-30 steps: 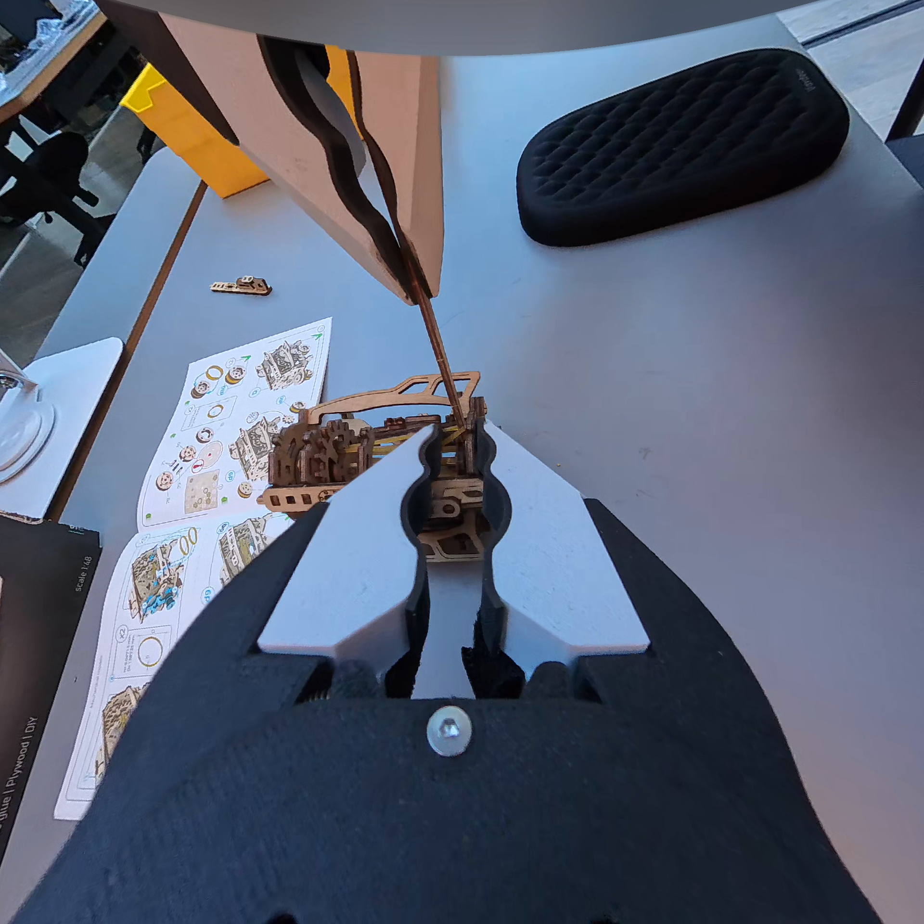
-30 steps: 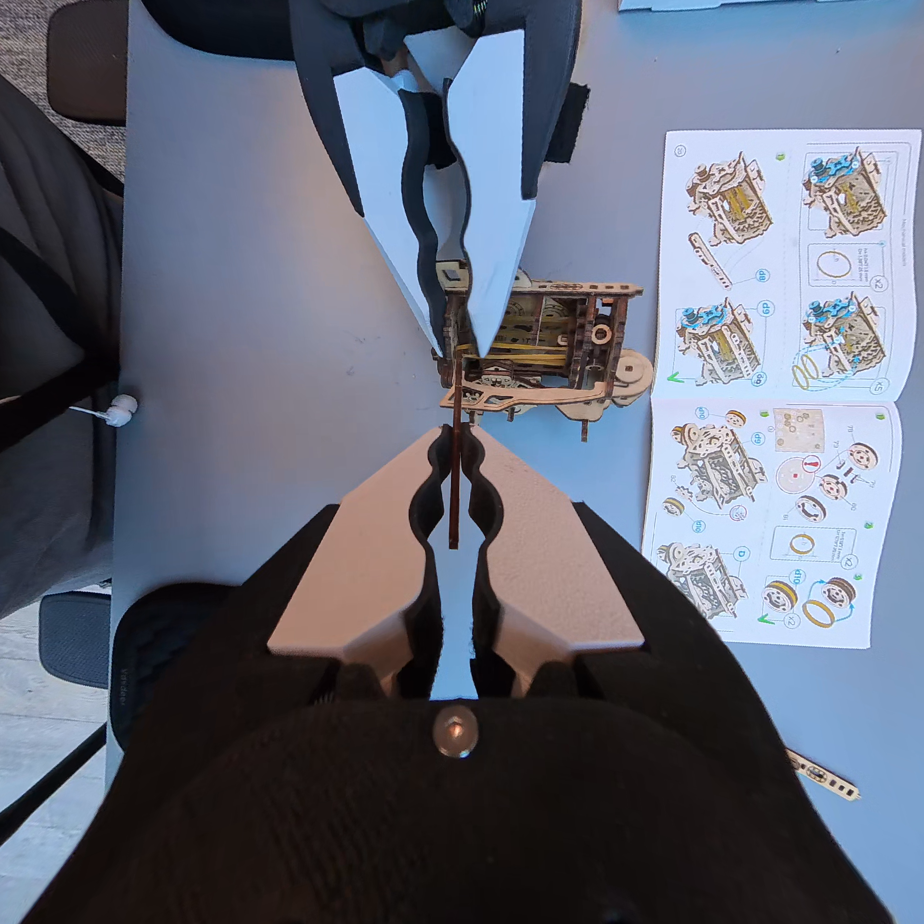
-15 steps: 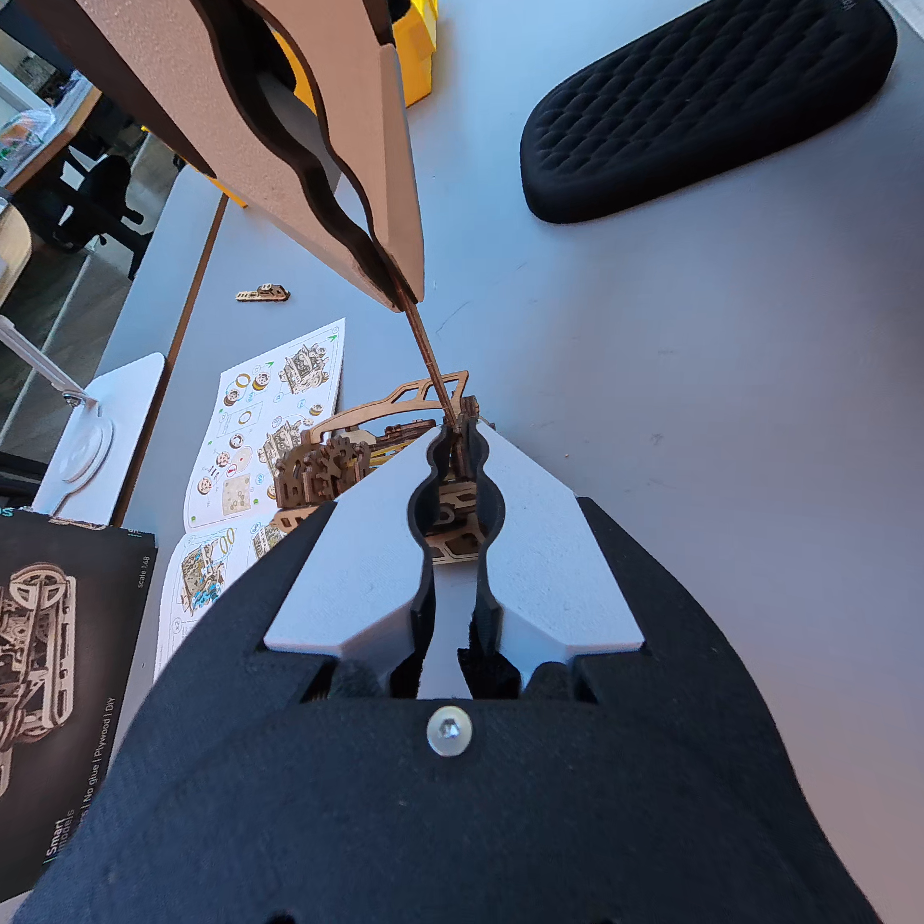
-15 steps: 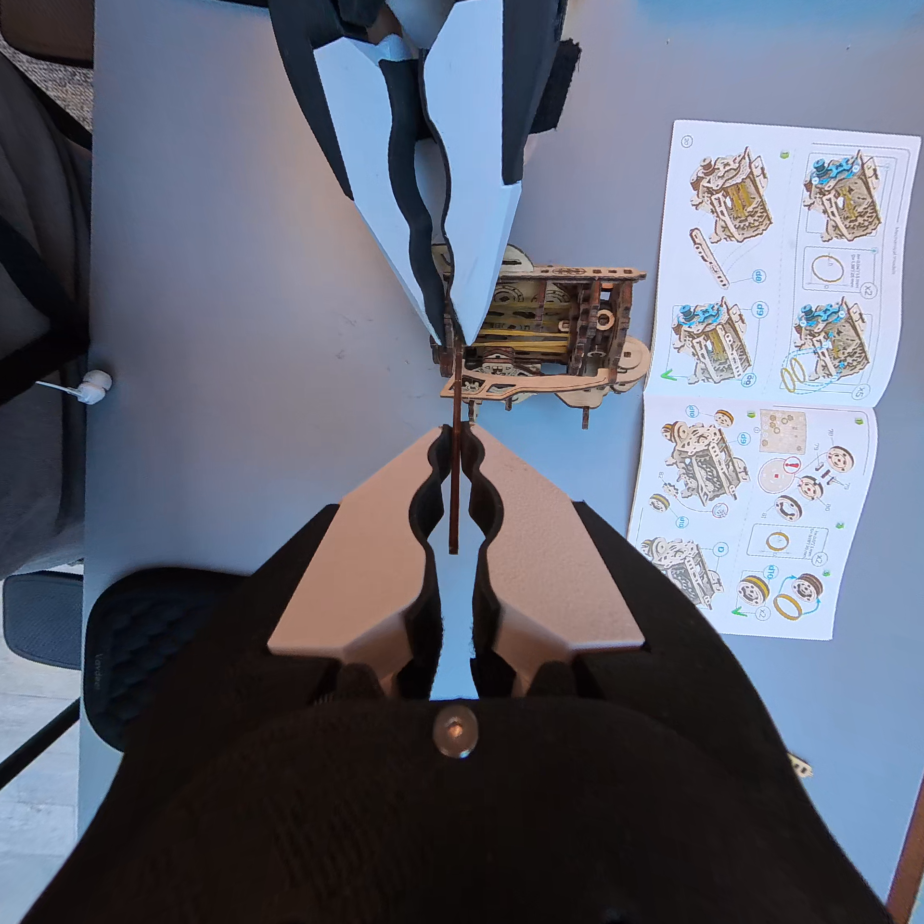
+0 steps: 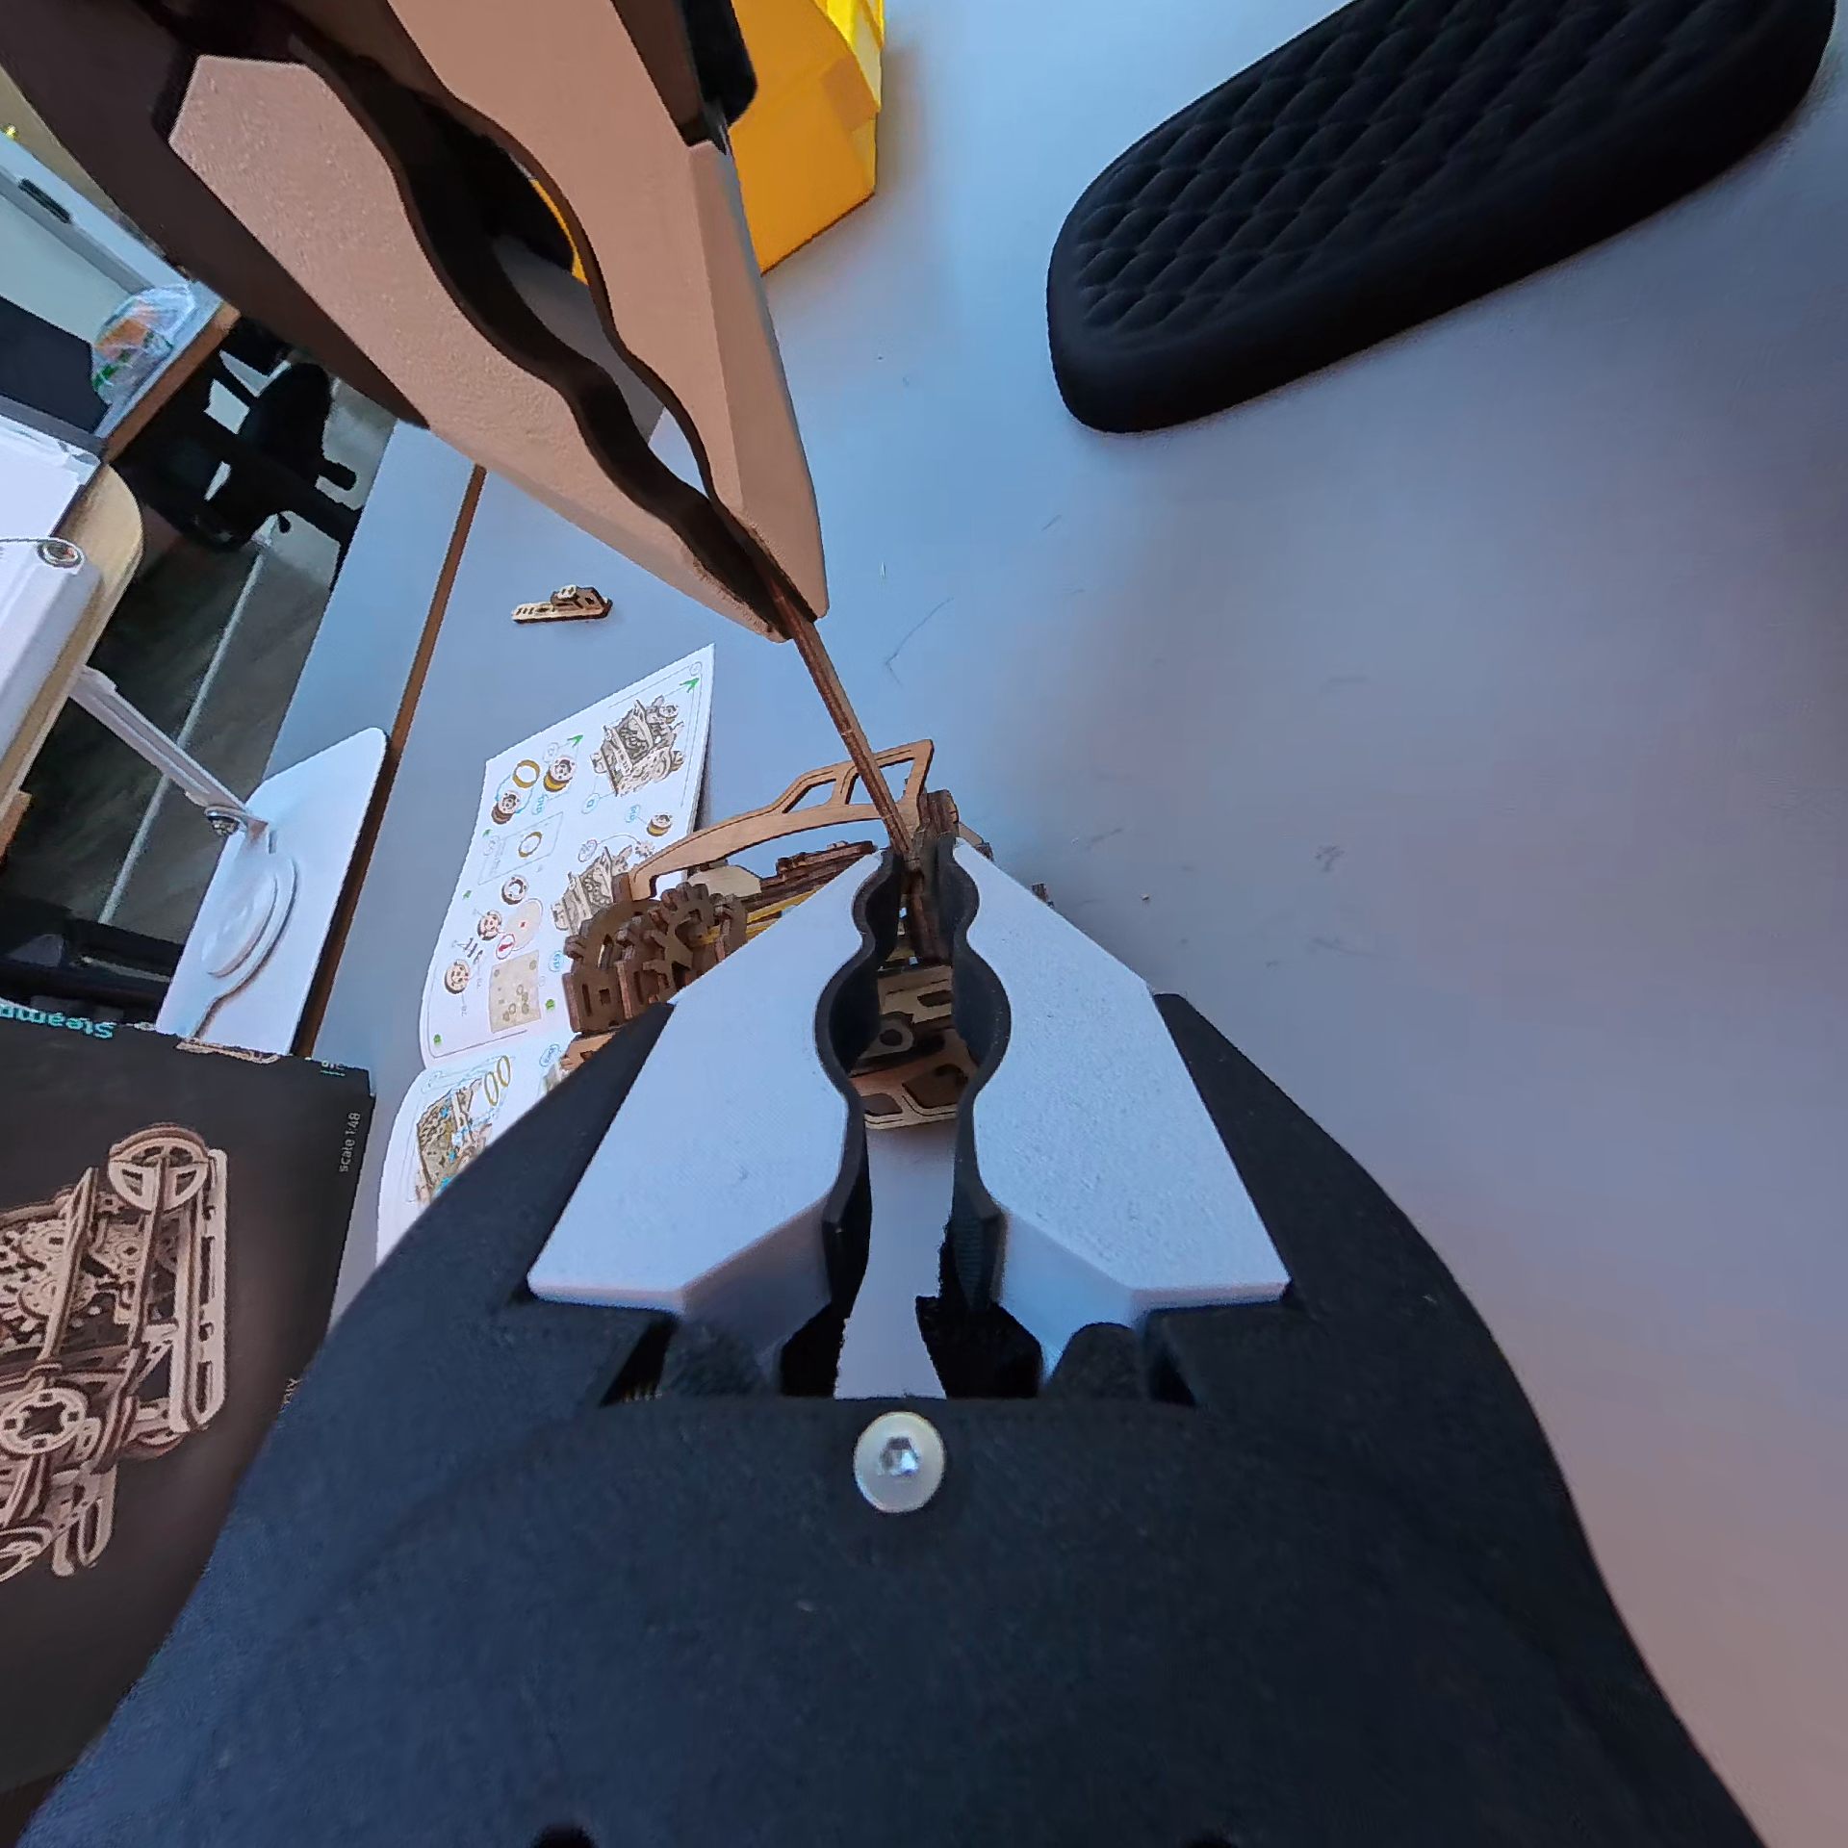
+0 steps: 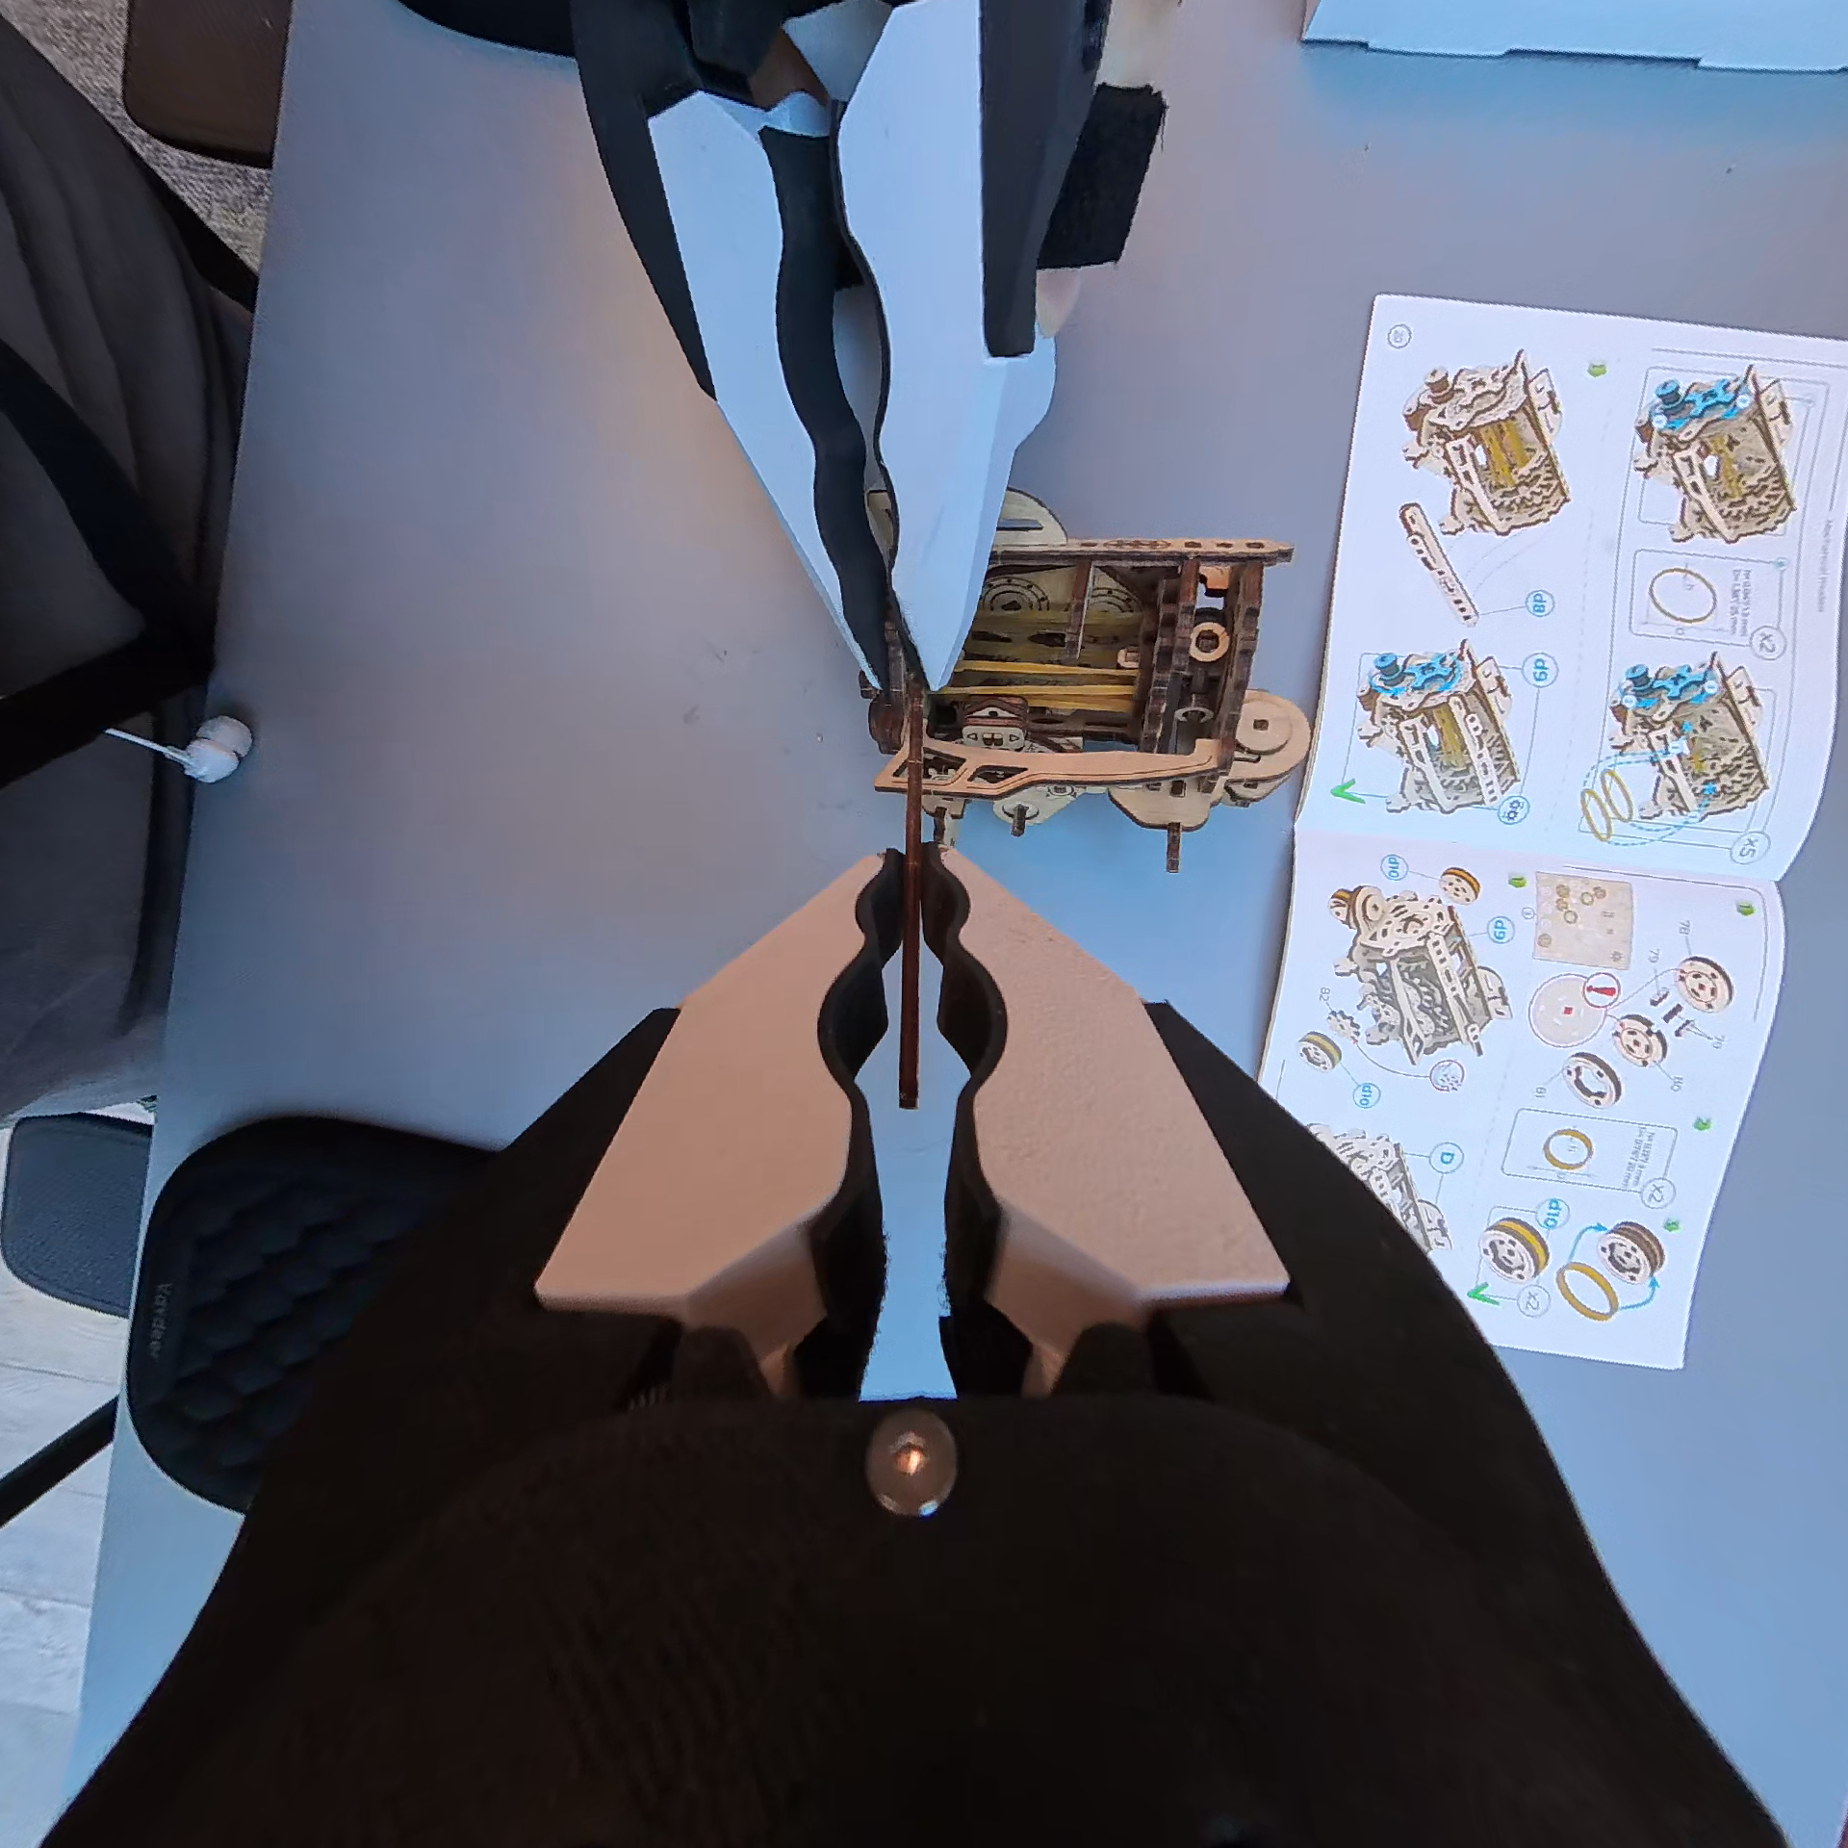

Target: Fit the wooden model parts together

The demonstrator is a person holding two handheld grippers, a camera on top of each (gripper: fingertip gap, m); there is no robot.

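Note:
A partly built wooden model [image 6: 1090, 680] with gears and yellow rubber bands sits on the grey table [image 6: 550, 600]. My left gripper [image 5: 915, 870], white-fingered, is shut on the model's near end [image 5: 920, 1000]; it shows from above in the right wrist view [image 6: 905, 670]. My right gripper [image 6: 908, 860], tan-fingered, is shut on a thin flat wooden strip [image 6: 910, 950] seen edge-on. The strip's far end touches the model right beside the left gripper's tips. In the left wrist view the right gripper [image 5: 790, 620] comes down from the upper left with the strip [image 5: 850, 740] slanting to the model.
An open instruction sheet [image 6: 1560, 800] lies beside the model. A black padded rest [image 5: 1400, 200] lies at the table's far right. A loose wooden piece [image 5: 560, 605] lies near the table edge. A black kit box [image 5: 150, 1300], a white stand base [image 5: 270, 880] and a yellow bin [image 5: 810, 130] are at the left. About 5 centimetres separates my left fingertips from my right. The black padded rest [image 5: 1400, 200] is about equally far from each gripper, around 20 centimetres. The right camera catches it too, in the right wrist view [image 6: 405, 1208].
Both grippers kept their holds. The left wrist view has tilted and moved closer, so the box and stand show more. The right gripper has come nearer to the model with the strip.

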